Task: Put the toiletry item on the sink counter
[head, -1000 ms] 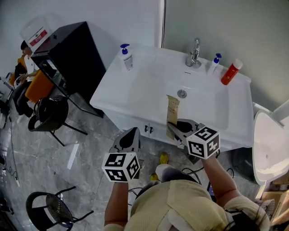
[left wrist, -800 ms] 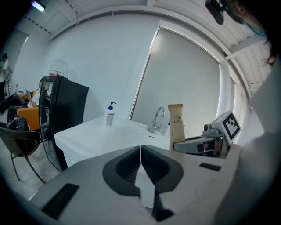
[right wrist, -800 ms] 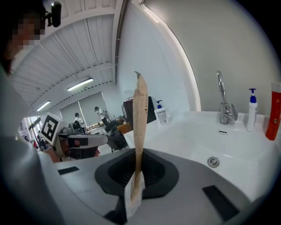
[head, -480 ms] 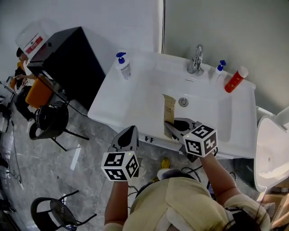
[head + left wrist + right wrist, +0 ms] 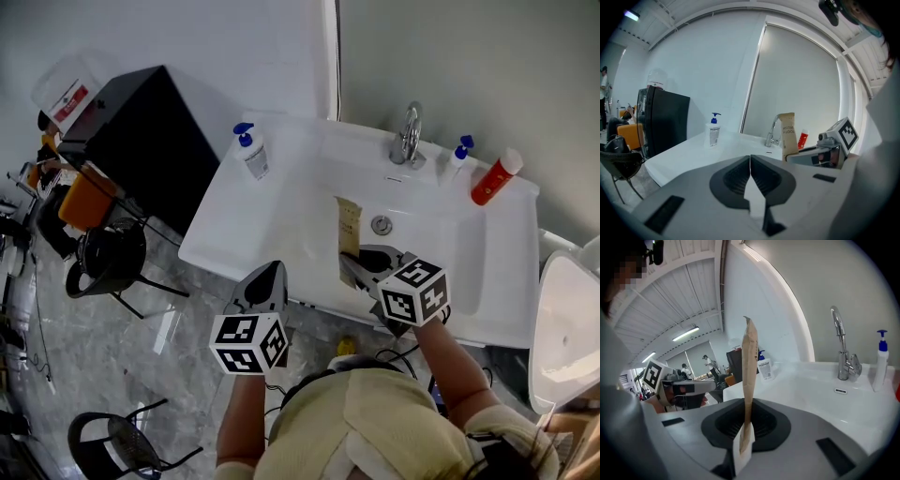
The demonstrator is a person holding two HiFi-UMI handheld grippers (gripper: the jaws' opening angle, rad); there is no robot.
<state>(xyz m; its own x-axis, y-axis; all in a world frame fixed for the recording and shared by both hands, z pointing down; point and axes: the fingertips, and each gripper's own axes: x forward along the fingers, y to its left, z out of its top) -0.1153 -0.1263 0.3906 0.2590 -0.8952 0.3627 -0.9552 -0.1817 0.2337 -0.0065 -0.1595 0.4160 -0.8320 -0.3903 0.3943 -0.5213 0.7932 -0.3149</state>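
— Our right gripper [image 5: 354, 268] pinches the toothbrush packet [image 5: 349, 228] by its bottom edge in its fingers, upright over the basin [image 5: 417, 234]; the left gripper [image 5: 270, 277] has its fingers pressed together, empty.
— It's thin. Released standing, we think it'd tip into the basin instead of resting on the surface [image 5: 251, 225].

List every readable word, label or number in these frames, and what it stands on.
"TOOTH BRUSH": on the brown packet, read in the left gripper view.
Label on the left pump bottle: too small to read.
Print on the red bottle: too small to read.
Red label on the white box: blurred.
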